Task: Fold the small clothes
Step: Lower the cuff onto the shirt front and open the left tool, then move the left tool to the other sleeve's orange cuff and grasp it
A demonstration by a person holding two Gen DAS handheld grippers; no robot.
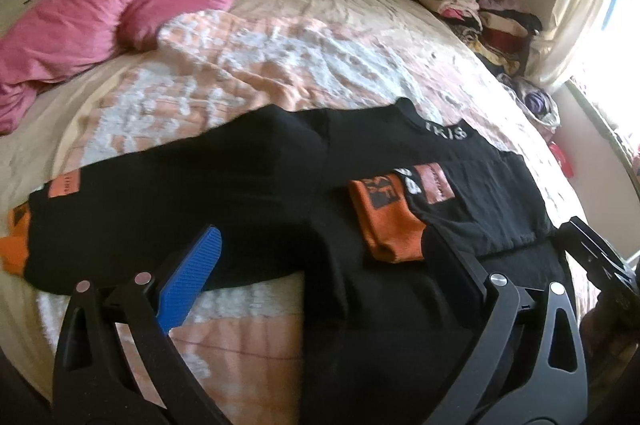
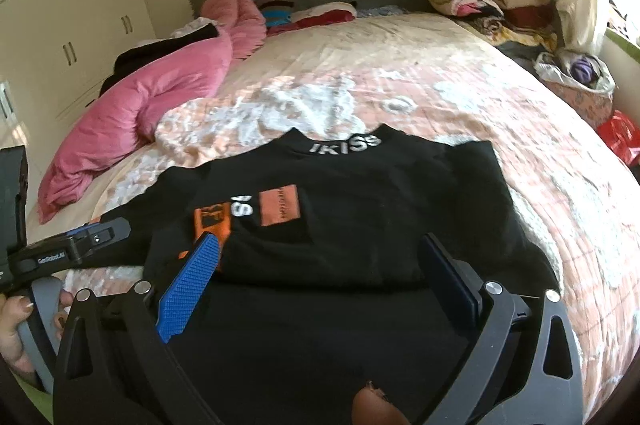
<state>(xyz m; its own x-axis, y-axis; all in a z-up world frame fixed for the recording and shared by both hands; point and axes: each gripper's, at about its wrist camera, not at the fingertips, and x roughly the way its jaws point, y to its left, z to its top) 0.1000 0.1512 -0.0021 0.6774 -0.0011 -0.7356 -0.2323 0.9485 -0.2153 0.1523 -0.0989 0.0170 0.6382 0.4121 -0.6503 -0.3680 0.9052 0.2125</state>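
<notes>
A black shirt [image 1: 240, 193] with orange patches and white collar lettering lies on the bed; it also shows in the right wrist view [image 2: 360, 205]. One sleeve with an orange cuff [image 1: 386, 225] is folded over the body. The other sleeve stretches left, its orange cuff [image 1: 16, 241] at the bed edge. My left gripper [image 1: 324, 249] is open just above the shirt's lower part. My right gripper [image 2: 320, 261] is open over the shirt's hem, empty. The left gripper also appears at the left of the right wrist view [image 2: 92, 241].
A pink duvet [image 1: 112, 9] lies bunched at the far left of the bed. Stacks of folded clothes [image 2: 492, 1] sit at the far right by the headboard. A bag [image 2: 576, 77] and a red item [image 2: 620, 133] lie right of the bed. Wardrobes [image 2: 80, 25] stand left.
</notes>
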